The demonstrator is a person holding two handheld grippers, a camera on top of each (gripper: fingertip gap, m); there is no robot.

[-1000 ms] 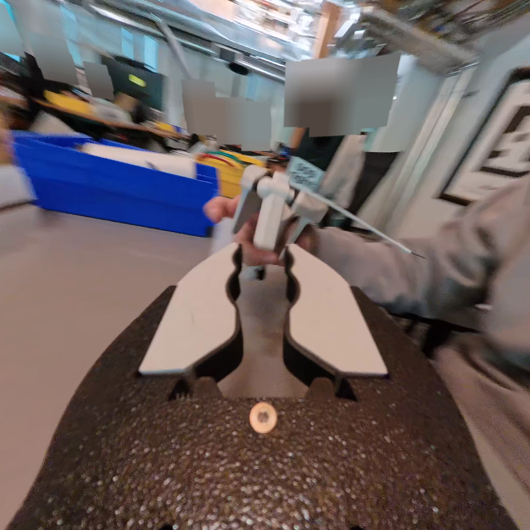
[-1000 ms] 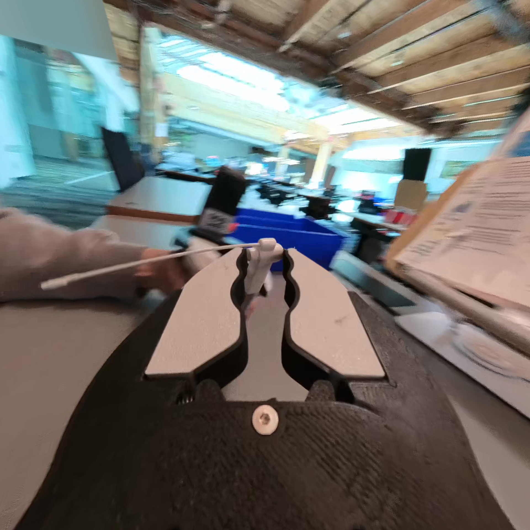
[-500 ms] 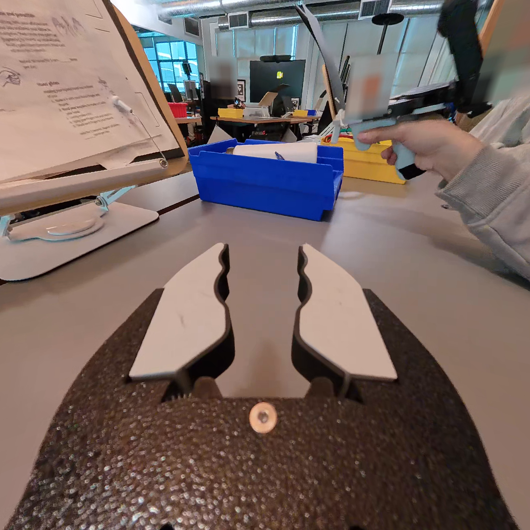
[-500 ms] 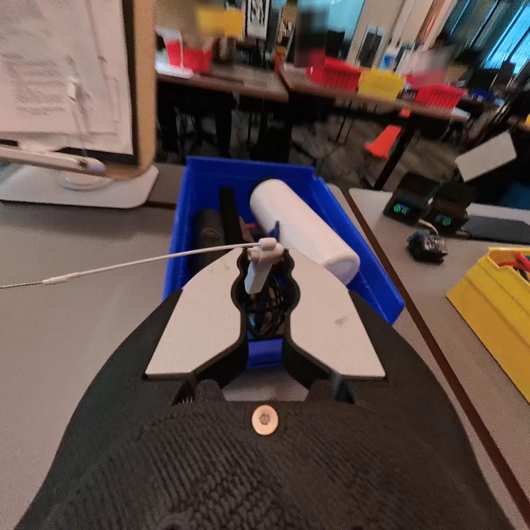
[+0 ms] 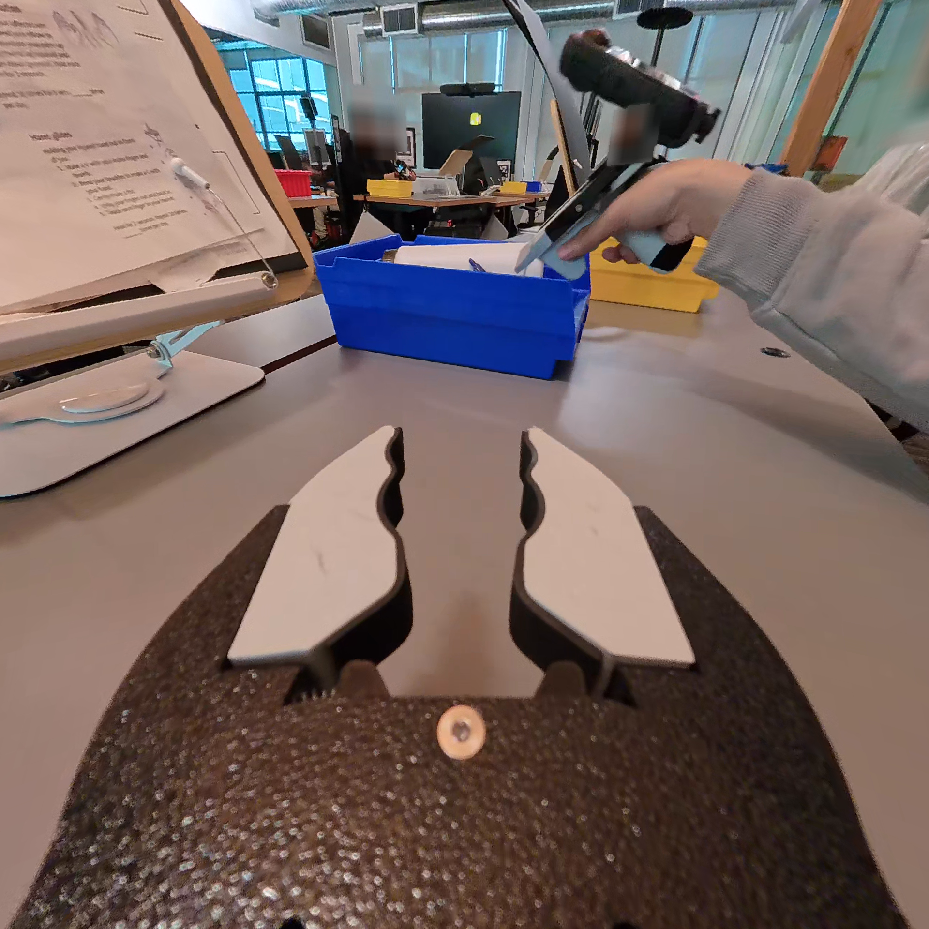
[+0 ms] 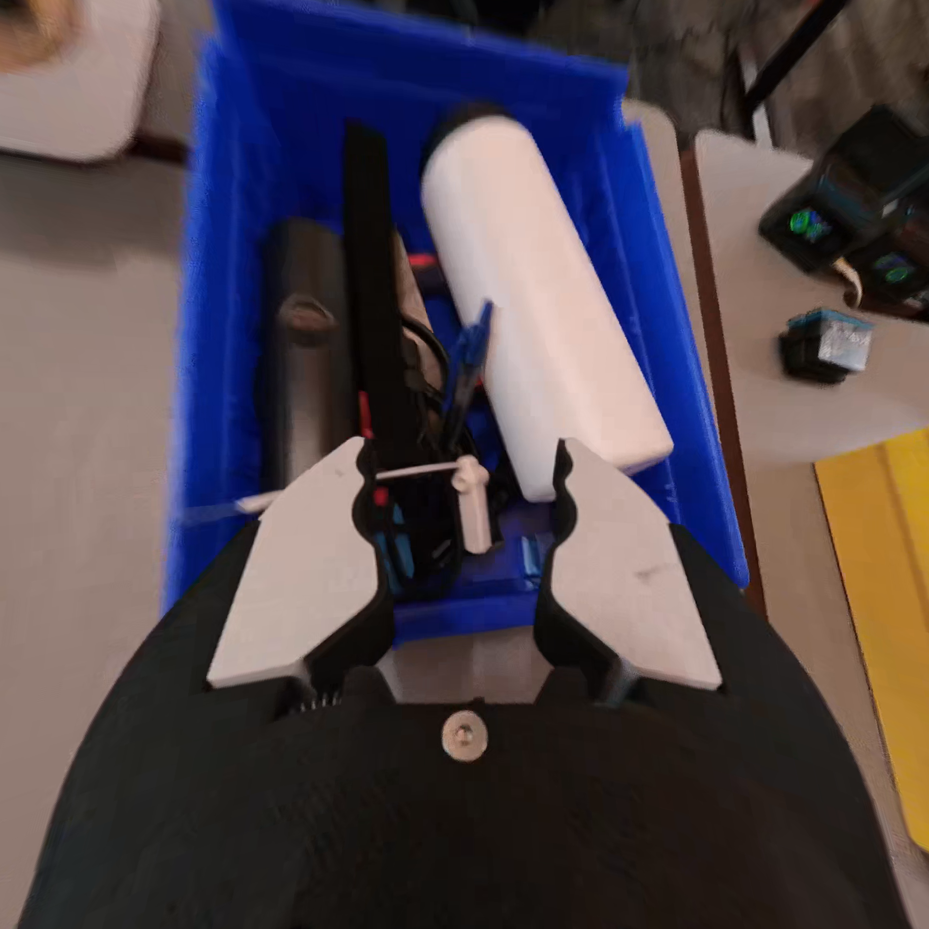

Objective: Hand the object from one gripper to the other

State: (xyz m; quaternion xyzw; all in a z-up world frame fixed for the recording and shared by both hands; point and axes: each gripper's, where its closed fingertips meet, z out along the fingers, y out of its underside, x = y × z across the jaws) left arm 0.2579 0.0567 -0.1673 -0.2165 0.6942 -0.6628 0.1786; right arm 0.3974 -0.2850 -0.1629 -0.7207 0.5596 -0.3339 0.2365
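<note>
Hovering right tongs spread over blue bin, white object loose between

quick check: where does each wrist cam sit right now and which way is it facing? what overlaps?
Left wrist view: low over the grey table, facing level across it to the blue bin and paper stand. Left gripper jaws open, empty; far right, a hand holds the right gripper.
Right wrist view: above the blue bin, tilted steeply down into it. Right gripper jaws open; the white tool sits loose between them.
Shared: blue bin, white cylinder, yellow bin.
</note>
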